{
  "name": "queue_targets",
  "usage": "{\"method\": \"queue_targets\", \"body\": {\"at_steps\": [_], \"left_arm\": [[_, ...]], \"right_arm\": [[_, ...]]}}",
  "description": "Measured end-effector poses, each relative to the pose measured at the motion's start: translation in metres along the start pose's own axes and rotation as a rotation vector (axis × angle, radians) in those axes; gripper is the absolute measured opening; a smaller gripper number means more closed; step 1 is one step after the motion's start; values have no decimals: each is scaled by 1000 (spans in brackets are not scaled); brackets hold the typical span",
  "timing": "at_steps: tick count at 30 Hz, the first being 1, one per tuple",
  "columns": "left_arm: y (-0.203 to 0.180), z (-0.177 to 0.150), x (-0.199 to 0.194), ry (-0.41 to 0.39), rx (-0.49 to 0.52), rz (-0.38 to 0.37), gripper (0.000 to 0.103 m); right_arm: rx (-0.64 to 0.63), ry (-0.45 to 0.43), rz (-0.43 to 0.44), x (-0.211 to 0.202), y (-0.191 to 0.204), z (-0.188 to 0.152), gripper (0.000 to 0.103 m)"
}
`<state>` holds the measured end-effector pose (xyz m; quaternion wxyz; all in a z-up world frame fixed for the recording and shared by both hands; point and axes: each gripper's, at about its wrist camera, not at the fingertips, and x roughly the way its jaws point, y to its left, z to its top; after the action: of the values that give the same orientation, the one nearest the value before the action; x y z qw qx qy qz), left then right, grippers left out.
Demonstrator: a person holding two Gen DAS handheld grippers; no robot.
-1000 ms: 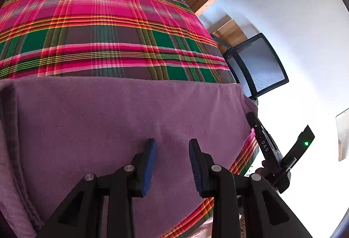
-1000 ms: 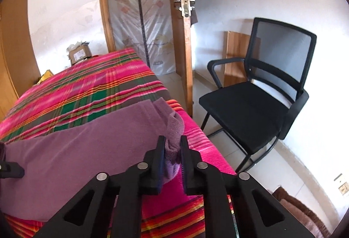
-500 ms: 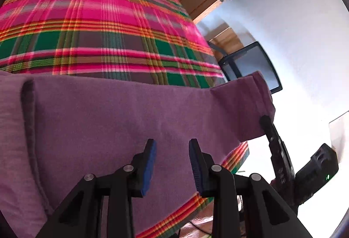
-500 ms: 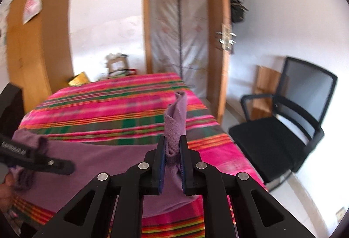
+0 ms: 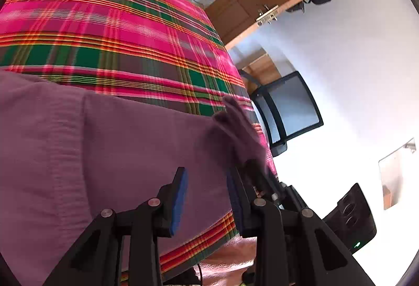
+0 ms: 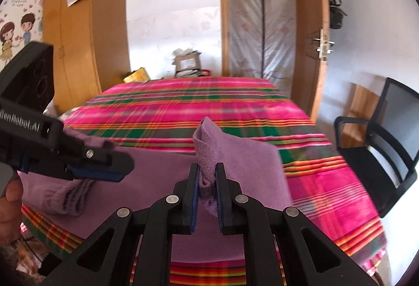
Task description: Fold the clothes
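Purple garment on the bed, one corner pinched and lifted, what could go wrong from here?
The right gripper pinches only a small bunch of the purple garment, so the corner could slip out mid-fold. The left gripper hangs open above the cloth, pinning nothing, so the garment may drag across the plaid bedcover rather than fold cleanly.

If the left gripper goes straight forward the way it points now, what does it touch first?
Most likely the purple garment: the open left gripper points down at the cloth spread on the plaid bedspread, with nothing between. How far away the cloth is remains unclear.
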<state>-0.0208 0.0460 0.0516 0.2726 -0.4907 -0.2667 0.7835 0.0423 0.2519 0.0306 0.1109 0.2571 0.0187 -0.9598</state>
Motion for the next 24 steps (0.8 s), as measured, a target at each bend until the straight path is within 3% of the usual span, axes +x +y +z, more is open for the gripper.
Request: {"method": "queue_targets", "body": {"at_steps": [17, 24], "left_arm": [[20, 5, -19, -76, -37, 13, 31], [27, 5, -22, -75, -57, 8, 31]], "right_arm": [[9, 41, 89, 10, 38, -12, 12], [-13, 123, 106, 28, 51, -28, 12]]}}
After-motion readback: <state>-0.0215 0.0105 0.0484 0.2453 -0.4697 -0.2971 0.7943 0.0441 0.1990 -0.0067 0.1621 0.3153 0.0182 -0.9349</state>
